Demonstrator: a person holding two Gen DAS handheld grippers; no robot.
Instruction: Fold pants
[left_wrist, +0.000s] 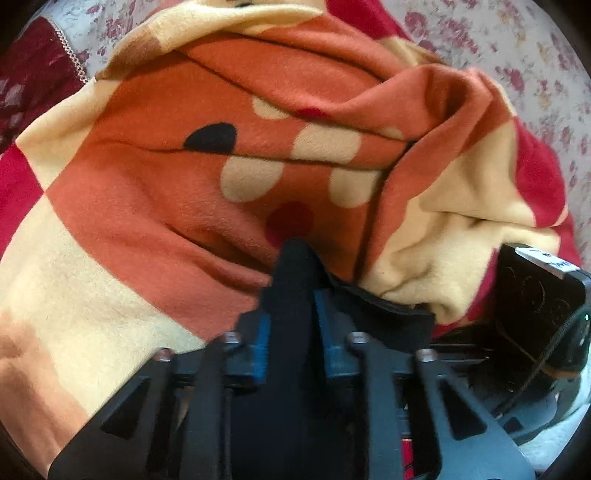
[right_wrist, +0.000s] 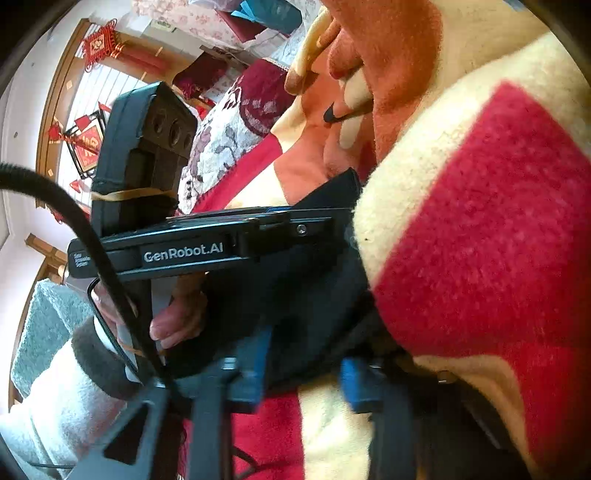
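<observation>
1. The left hand-held gripper (left_wrist: 293, 295) has its jaws drawn close together on a strip of black fabric, an edge of the pants (left_wrist: 236, 184). The strip stands up between the blue pads (left_wrist: 260, 343) and ends in a peak just past them.
2. The pants are fleecy, in orange, cream and red blocks with cream, red and black dots. They lie bunched on a floral bed cover (left_wrist: 517, 55), which fills the far background of the left wrist view.
3. Their long axis cannot be told; the cloth is heaped in folds. The main creases in the left wrist view run from the left edge across to the upper right, where the fabric rises into a ridge.
4. At the right edge of that view sits the body of the other gripper, just beside the cream folds.
5. The right hand-held gripper (right_wrist: 303, 376) is likewise nearly closed, with dark fabric between its blue pads (right_wrist: 352, 384); red and cream cloth drapes over its right side.
6. In the right wrist view a hand (right_wrist: 177, 317) in a pale fleece sleeve (right_wrist: 62, 387) grips the left gripper's handle.
</observation>
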